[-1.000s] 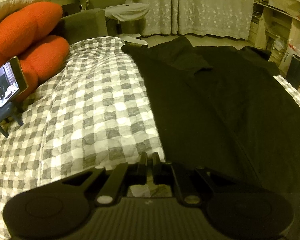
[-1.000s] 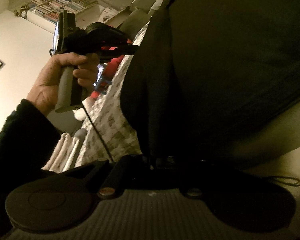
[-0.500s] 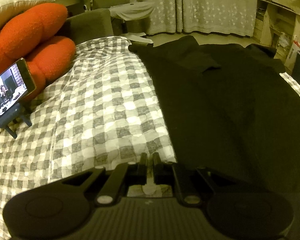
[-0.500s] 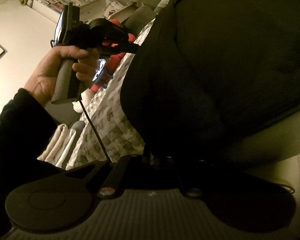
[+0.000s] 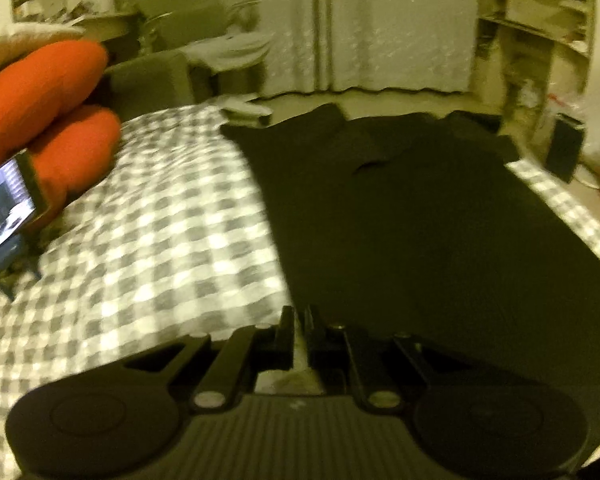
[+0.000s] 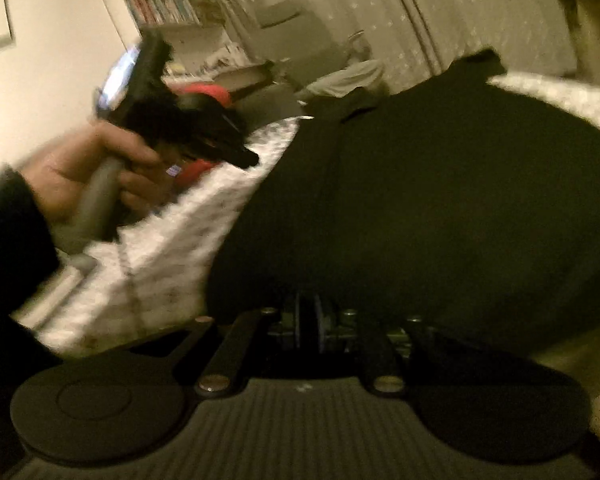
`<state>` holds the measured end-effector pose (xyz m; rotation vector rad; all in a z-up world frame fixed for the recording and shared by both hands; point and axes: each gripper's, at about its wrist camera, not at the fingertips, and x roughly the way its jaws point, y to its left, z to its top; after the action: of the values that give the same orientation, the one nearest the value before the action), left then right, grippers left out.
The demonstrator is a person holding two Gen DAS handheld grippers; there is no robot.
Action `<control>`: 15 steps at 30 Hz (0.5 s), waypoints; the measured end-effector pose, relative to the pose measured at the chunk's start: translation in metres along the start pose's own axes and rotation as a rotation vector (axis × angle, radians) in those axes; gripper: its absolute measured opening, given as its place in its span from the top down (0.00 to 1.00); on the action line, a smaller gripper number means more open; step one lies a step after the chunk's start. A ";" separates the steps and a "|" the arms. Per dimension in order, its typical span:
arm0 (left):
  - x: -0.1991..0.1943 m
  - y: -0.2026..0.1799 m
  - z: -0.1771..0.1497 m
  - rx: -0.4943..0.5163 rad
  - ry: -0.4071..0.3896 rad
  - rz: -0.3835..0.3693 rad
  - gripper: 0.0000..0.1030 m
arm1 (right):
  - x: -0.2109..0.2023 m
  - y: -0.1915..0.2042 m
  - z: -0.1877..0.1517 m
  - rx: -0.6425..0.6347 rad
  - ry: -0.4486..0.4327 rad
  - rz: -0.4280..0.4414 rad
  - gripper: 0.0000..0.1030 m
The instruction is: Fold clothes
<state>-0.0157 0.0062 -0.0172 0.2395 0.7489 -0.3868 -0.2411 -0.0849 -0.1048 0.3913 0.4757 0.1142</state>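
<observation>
A black garment (image 5: 420, 240) lies spread over the right half of a grey-and-white checked bedspread (image 5: 160, 240). My left gripper (image 5: 300, 314) is shut and empty, hovering over the bedspread just left of the garment's near edge. In the right wrist view a hand (image 6: 112, 176) holds the left gripper (image 6: 248, 159) above the bed. My right gripper (image 6: 308, 312) sits at the near hem of the black garment (image 6: 440, 200). Dark cloth shows between its narrow-set fingertips. This view is blurred.
Orange cushions (image 5: 48, 92) and a lit phone on a stand (image 5: 8, 204) occupy the bed's left side. Beyond the bed are curtains (image 5: 380, 28), a chair (image 5: 228, 46), shelves (image 5: 540, 40) and a dark box (image 5: 564, 148) on the floor at right.
The right wrist view has rolled from sideways to nearly upright and risen a little, still at the garment's hem. The left gripper has barely shifted and stays shut.
</observation>
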 end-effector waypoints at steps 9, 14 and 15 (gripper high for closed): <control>0.009 -0.031 -0.010 0.125 0.035 -0.040 0.93 | 0.013 0.011 -0.008 -0.083 0.035 -0.018 0.61; 0.009 -0.035 -0.013 0.151 0.034 -0.031 0.94 | 0.018 0.018 -0.010 -0.155 0.042 -0.085 0.92; 0.009 -0.034 -0.013 0.150 0.034 -0.033 0.94 | 0.016 0.017 -0.010 -0.149 0.040 -0.092 0.94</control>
<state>-0.0320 -0.0225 -0.0350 0.3764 0.7590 -0.4716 -0.2314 -0.0626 -0.1129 0.2209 0.5203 0.0676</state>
